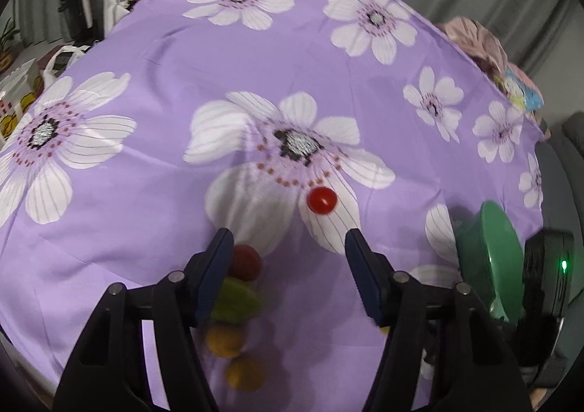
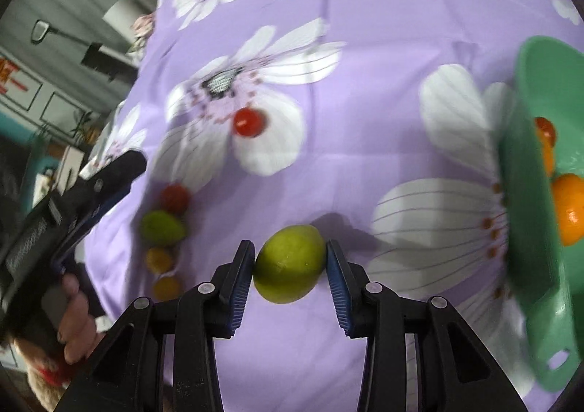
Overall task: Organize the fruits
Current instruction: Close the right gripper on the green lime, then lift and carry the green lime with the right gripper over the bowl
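My right gripper (image 2: 290,256) is shut on a green lime (image 2: 290,262), held just above the purple flowered cloth (image 2: 346,90). A green bowl (image 2: 529,214) at the right holds an orange (image 2: 569,209) and a small red-orange fruit (image 2: 545,130). A red cherry tomato (image 2: 249,122) lies alone on the cloth. A row of a red fruit (image 2: 175,197), a green lime (image 2: 161,227) and two small yellow-orange fruits (image 2: 159,259) lies at the left. My left gripper (image 1: 288,240) is open and empty, with that row (image 1: 237,298) by its left finger and the tomato (image 1: 322,200) ahead.
The green bowl (image 1: 489,266) stands at the right of the left wrist view, with the right gripper's body (image 1: 547,287) beside it. The cloth's edges fall away at the far left and right. Cluttered furniture (image 1: 22,83) and folded fabrics (image 1: 511,76) lie beyond the table.
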`<state>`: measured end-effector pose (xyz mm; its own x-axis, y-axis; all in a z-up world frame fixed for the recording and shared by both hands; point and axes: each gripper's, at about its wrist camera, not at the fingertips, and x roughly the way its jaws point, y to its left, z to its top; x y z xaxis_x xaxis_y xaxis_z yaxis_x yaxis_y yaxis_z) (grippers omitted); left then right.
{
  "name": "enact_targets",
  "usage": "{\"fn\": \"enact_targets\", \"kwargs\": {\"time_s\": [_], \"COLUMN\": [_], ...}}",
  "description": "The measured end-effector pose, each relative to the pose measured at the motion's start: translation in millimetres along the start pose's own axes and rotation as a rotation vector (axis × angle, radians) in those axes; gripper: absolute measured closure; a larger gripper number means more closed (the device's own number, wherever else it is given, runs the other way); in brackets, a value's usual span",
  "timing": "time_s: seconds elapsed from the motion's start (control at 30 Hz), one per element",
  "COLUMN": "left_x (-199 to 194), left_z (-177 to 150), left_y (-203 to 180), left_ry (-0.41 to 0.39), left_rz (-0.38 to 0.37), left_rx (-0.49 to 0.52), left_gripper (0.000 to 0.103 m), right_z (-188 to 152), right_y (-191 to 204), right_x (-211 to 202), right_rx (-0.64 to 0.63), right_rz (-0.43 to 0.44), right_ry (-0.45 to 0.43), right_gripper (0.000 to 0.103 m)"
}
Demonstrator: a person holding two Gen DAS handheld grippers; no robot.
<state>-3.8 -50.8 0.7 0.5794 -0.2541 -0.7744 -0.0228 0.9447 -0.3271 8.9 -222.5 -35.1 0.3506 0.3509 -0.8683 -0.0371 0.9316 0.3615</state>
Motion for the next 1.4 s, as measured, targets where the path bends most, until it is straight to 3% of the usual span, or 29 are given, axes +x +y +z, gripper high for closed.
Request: {"fn": "enact_targets", "kwargs": {"time_s": [0.13,0.4,0.6,0.73,0.93,1.2,1.4], "left_x": [8.2,12.4,19.7,29.3,39.3,53.8,53.5], "left_z": [-5.9,-12.0,-19.0,-27.0,-32.5,-32.4,-29.9], "left_y": [-8.3,-14.0,-26.3,-40.0,-46.3,-42.3,-35.9], "left_ry": [0.039,0.092,0.185,0.226,0.24,0.26,0.254], "left_rz": [0.001,-0.056,-0.184,-0.194,-0.16,-0.133,-0.131], "left_rx": [0.037,0.048,0.07,0.109,0.132,0.113,0.092], "left_gripper": [0.053,0.06,0.064,0.065,0.069,0.073,0.07], "right_z": [0.8,6.8,14.2,17.9,22.8,30.6,31.8], "right_y": [-1.6,-19.1,-19.7,-20.0,-12.3,-6.8,-4.9], "right_x": [7.5,-17.9,-19.4,-15.9,3.3,25.0,31.5], "right_rx": [0.036,0.082,0.125,0.139,0.148,0.152,0.144], "right_rz": [0.004,0.03,0.079,0.106,0.211,0.231,0.251], "right_ry": [0.009,-0.074,-0.113,-0.123,-0.055,-0.014,-0.004], "right_gripper": [0.062,0.062,0.062,0.062,0.066,0.068,0.068]}}
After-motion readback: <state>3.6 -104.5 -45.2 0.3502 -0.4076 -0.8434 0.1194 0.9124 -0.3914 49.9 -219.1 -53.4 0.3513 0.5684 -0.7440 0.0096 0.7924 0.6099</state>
